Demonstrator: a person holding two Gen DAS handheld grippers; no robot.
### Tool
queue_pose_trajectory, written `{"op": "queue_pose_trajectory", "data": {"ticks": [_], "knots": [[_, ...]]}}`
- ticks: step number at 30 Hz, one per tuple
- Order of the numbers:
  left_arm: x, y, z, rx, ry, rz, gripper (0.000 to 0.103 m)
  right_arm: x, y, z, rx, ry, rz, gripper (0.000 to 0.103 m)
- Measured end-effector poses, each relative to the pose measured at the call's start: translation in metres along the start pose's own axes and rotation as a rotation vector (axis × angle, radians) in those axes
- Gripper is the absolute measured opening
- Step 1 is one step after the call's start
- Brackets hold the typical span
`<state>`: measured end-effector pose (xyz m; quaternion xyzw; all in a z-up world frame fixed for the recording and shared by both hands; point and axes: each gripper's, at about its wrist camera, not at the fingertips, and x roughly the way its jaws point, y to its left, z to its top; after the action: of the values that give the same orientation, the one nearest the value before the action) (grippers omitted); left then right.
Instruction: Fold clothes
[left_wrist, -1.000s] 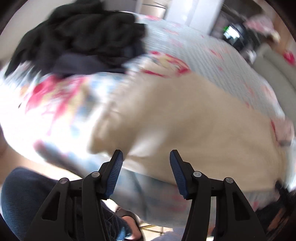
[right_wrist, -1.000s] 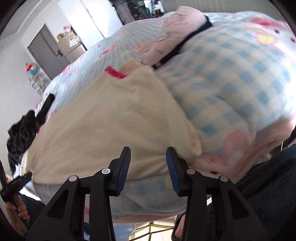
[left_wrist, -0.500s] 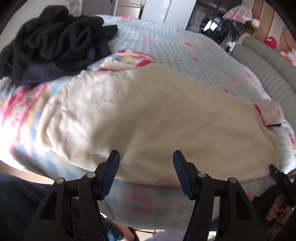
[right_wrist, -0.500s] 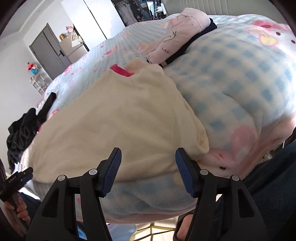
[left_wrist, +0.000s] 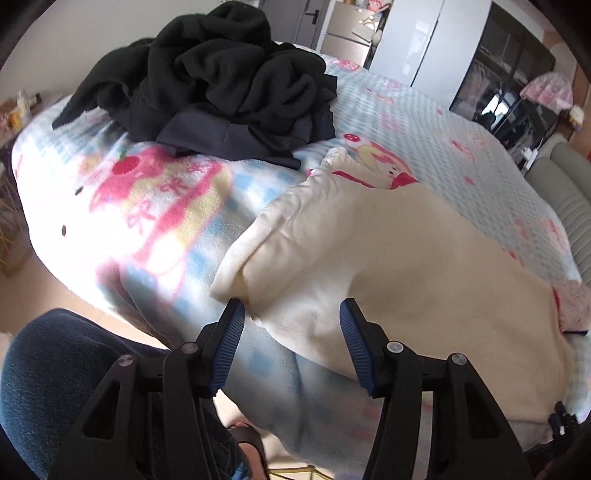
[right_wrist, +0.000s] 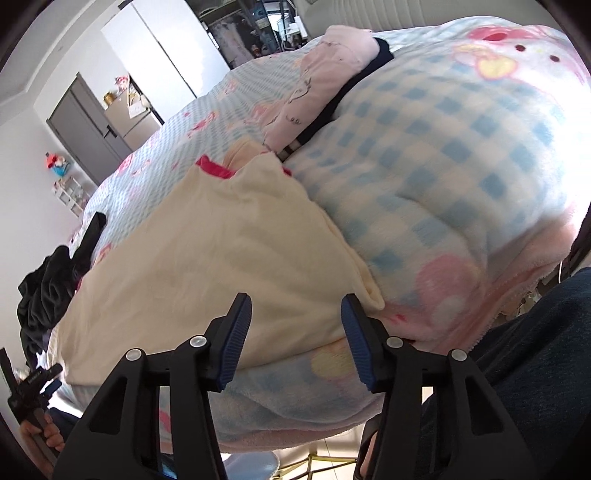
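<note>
Cream garment (left_wrist: 406, 266) spread flat on the checked blanket (left_wrist: 155, 206) at the near edge of the bed, its long axis running left to right across my front. My two grippers stand at its opposite near corners. My left gripper (left_wrist: 291, 343) hangs just short of the near-left corner, where the cloth is doubled back into a small pocket-like lip; my right gripper (right_wrist: 295, 334) hangs just short of the near-right corner (right_wrist: 369, 295), where the hem rolls over the blanket. Both have their jaws parted, blue pads apart, with nothing between them. Each corner lies directly ahead of its own gripper and slightly above the pads, so each hand is the nearer one for its own side.

The garment looks soft and thick, like fleece, pale cream, with a red trim (right_wrist: 212, 168) showing at its far-right end in the right wrist view. Its surface is smooth, with faint ripples only. Whether it is already doubled over once, or opened to full size, I cannot tell.

Far left on the bed lies a heap of black clothes (left_wrist: 218, 77), unfolded. Far right lies a pink garment (right_wrist: 317, 92) with a dark one beneath it, touching the cream garment's far end.
</note>
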<state>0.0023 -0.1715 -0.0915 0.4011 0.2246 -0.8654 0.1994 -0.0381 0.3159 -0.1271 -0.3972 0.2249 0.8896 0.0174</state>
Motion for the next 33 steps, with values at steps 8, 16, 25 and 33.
{"op": "queue_pose_trajectory", "data": {"ticks": [8,16,25,33], "knots": [[-0.006,0.009,-0.002,-0.039,-0.020,0.035,0.056,-0.023,-0.014,0.008,0.061,-0.096,-0.091,0.063],[-0.005,0.022,0.000,-0.085,-0.036,0.096,0.056,-0.014,0.002,0.004,-0.013,-0.057,-0.100,0.063],[-0.012,0.044,0.006,-0.180,-0.094,0.186,0.045,0.002,-0.009,0.007,0.036,-0.006,-0.160,0.058],[0.001,0.026,0.005,-0.058,-0.058,0.391,0.047,-0.009,-0.003,0.009,0.006,-0.053,-0.161,0.058]]}}
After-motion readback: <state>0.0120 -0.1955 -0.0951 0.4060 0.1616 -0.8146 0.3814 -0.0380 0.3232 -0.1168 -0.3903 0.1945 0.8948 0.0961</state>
